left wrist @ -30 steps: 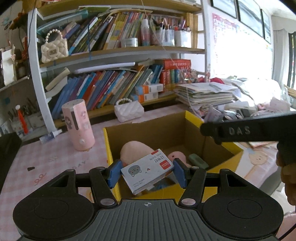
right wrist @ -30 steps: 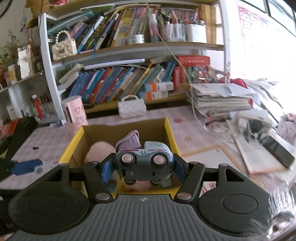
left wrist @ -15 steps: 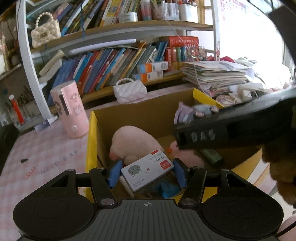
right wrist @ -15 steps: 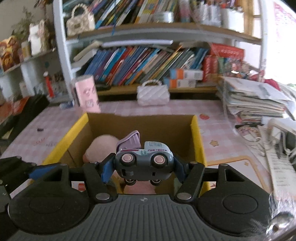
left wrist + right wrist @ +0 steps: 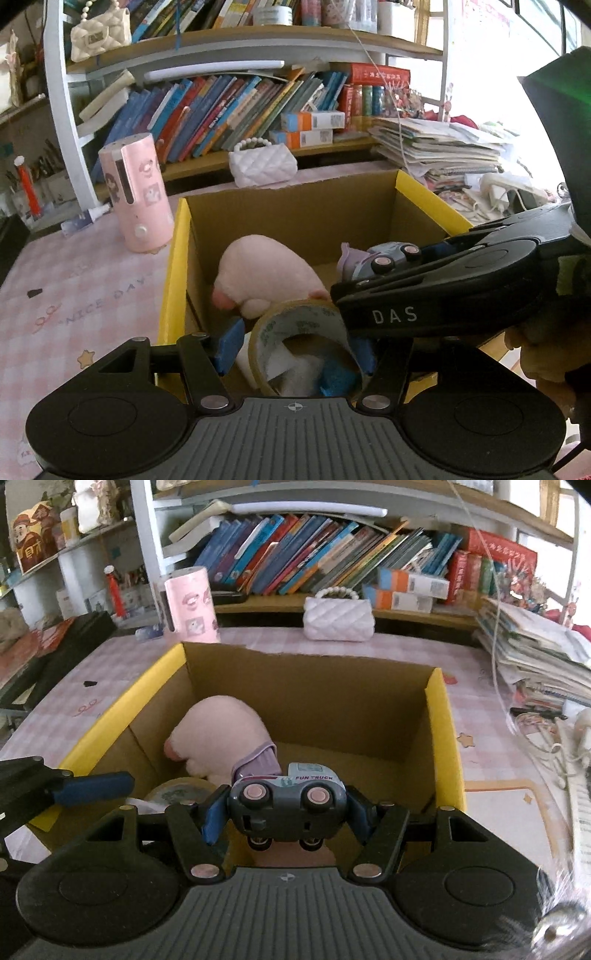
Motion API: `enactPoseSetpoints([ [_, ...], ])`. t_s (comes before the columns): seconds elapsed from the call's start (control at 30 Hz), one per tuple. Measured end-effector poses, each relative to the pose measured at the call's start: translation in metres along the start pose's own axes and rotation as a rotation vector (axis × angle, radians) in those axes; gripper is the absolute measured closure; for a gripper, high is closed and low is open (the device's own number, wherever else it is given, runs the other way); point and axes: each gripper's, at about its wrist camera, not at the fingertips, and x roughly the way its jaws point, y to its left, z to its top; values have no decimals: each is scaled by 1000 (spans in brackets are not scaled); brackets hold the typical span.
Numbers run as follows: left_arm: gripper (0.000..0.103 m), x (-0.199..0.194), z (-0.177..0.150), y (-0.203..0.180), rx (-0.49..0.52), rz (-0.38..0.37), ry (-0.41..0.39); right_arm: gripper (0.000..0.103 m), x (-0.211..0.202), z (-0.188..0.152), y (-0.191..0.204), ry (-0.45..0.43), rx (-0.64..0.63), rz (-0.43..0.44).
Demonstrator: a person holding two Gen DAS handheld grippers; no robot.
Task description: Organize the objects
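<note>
Right gripper (image 5: 287, 814) jaws clamp toy truck (image 5: 288, 805) (over box (image 5: 445, 738)); left gripper (image 5: 295, 349) jaws wide, empty.

The cardboard box (image 5: 439, 738) is bare at frame right; a pink plush (image 5: 221, 731) and tape roll (image 5: 177, 790) crowd its left.

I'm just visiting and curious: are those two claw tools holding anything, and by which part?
The right gripper clamps a toy truck by its front and rear ends. The left gripper looks open and empty.

Right gripper (image 5: 391, 258) blocks box's (image 5: 424, 199) right half; tape roll (image 5: 299, 343) hides items under left fingertips (image 5: 229, 343); book titles unreadable.
</note>
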Motion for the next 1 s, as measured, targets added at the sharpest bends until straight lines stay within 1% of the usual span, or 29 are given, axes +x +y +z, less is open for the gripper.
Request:
enactPoseSetpoints([
  [0.07,31,-2,0,1,0,11,-9,41,0,0,0,2,6,6],
  [0.1,29,-5,-1,1,0,12,-16,40,-1,0,0,-2,7,7],
  [0.17,25,-10,-2,1,3,10,-32,35,-3,-2,0,-11,10,11],
  [0.2,23,-14,-2,1,5,9,-40,30,-5,-2,0,-23,16,16],
  [0.27,19,-22,-4,1,9,7,-61,28,-11,-3,1,-43,24,27],
  [0.3,18,-27,-5,1,10,9,-71,26,-14,-3,2,-54,27,28],
  [0.33,14,-32,-6,2,7,12,-82,24,-18,-3,3,-67,31,27],
  [0.47,8,-56,-11,9,-17,32,-132,21,-38,-5,10,-135,55,6],
  [0.57,6,-78,-17,18,-51,66,-164,18,-56,-6,15,-194,98,-25],
  [0.67,4,-96,-25,32,-89,117,-187,15,-74,-11,23,-251,154,-63],
  [0.77,4,-108,-34,46,-135,190,-175,14,-91,-19,35,-289,204,-93],
  [0.9,4,-121,-52,65,-191,266,-141,11,-107,-38,60,-302,198,-130],
  [1.0,4,-132,-67,77,-238,299,-119,10,-111,-55,80,-266,189,-154],
])
